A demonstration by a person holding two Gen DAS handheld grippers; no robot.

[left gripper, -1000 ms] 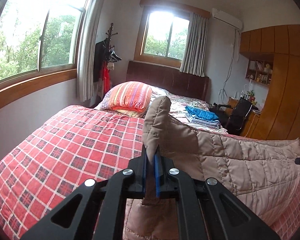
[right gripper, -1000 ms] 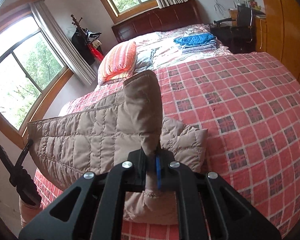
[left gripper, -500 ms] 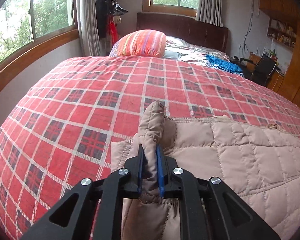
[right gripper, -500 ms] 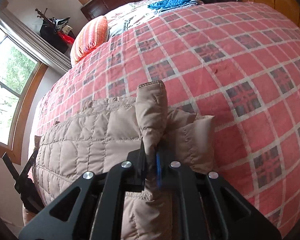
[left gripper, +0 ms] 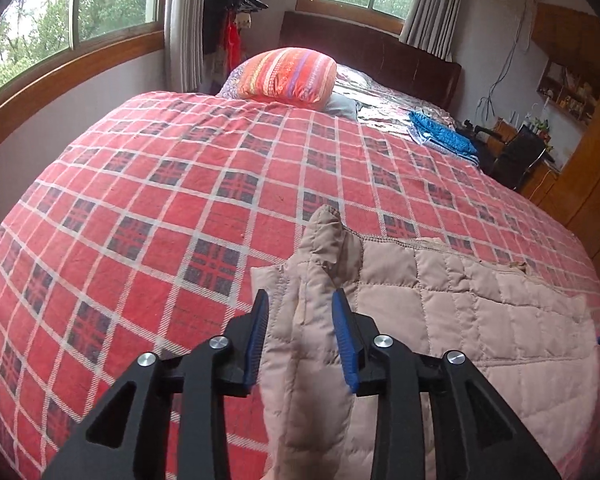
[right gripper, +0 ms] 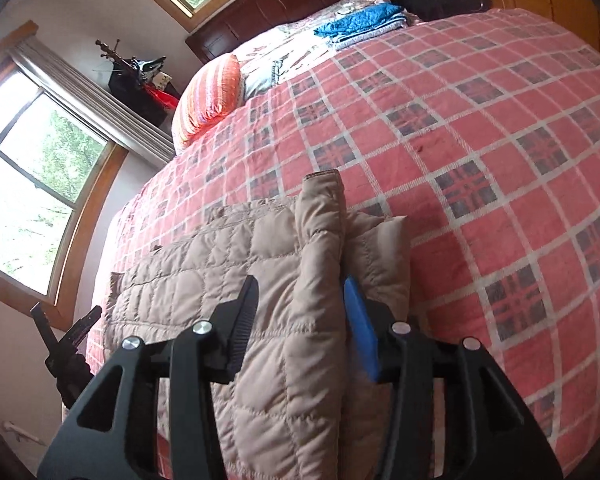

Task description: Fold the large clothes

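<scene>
Release of folded quilted jacket on plaid bedspread

Left claw (left gripper: 300, 332) and right claw (right gripper: 300, 316) stand open, each straddling a raised ridge of the quilted jacket (left gripper: 480, 320) without gripping; jacket lies on the plaid bedspread (left gripper: 160, 200). Withdraw both straight back to avoid snagging ridges. Beyond the jacket toward the striped pillow (left gripper: 288, 74), bedspread is clear.

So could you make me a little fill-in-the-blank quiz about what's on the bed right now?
1. The beige quilted jacket lies on a red ____ bedspread.
2. The jaws of the left hand-held gripper are ____.
3. The striped pillow is mostly ____.
4. The folded pile near the headboard has a ____ top.

Missing words: checked; open; orange; blue
</scene>
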